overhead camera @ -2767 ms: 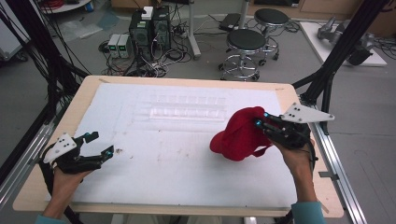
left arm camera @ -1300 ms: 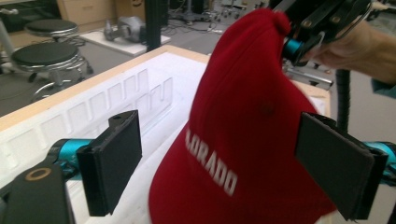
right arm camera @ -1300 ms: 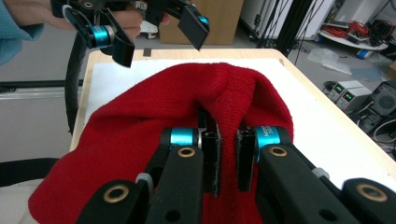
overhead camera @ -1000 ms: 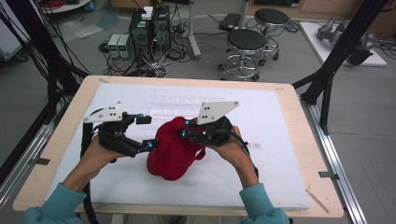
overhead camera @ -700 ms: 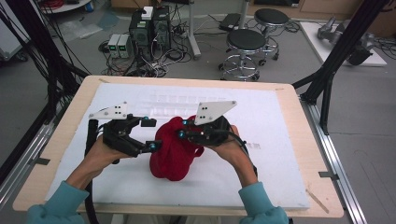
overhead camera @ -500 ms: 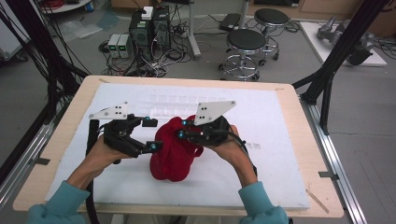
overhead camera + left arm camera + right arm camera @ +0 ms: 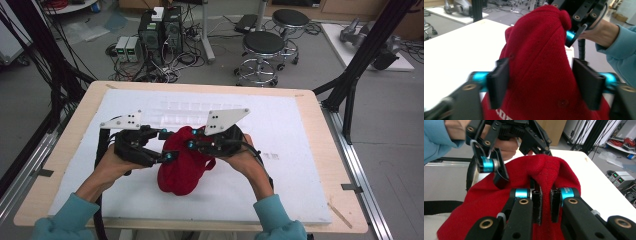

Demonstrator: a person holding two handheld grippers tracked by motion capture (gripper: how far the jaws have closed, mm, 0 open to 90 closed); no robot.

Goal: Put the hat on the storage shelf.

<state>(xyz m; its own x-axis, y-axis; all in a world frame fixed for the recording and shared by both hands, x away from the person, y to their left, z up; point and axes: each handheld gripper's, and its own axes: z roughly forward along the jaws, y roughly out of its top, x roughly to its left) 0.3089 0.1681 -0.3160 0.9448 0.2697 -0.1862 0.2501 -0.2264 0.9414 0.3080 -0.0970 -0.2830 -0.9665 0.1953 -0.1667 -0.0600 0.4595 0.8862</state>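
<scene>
A red knit hat [image 7: 181, 167] is held up over the middle of the white mat [image 7: 300, 135]. My right gripper [image 7: 192, 145] is shut on a pinched fold at the hat's top; in the right gripper view its jaws [image 7: 545, 205] clamp that fold of red hat [image 7: 474, 205]. My left gripper [image 7: 164, 145] meets the hat from the left. In the left gripper view, my left gripper [image 7: 542, 85] stands open with its pads on either side of the hat's [image 7: 539, 57] body. One left pad [image 7: 500, 171] presses the hat's side.
A clear plastic tray [image 7: 175, 106] lies on the mat behind the hat. The wooden table edge [image 7: 345, 200] frames the mat. Black frame posts [image 7: 357, 70] rise at the right, and stools [image 7: 262, 45] and computers [image 7: 160, 30] stand on the floor beyond.
The right gripper carried the hat from the right side to the middle. The left gripper came from the front left up to the hat and edged closer in the last second.
</scene>
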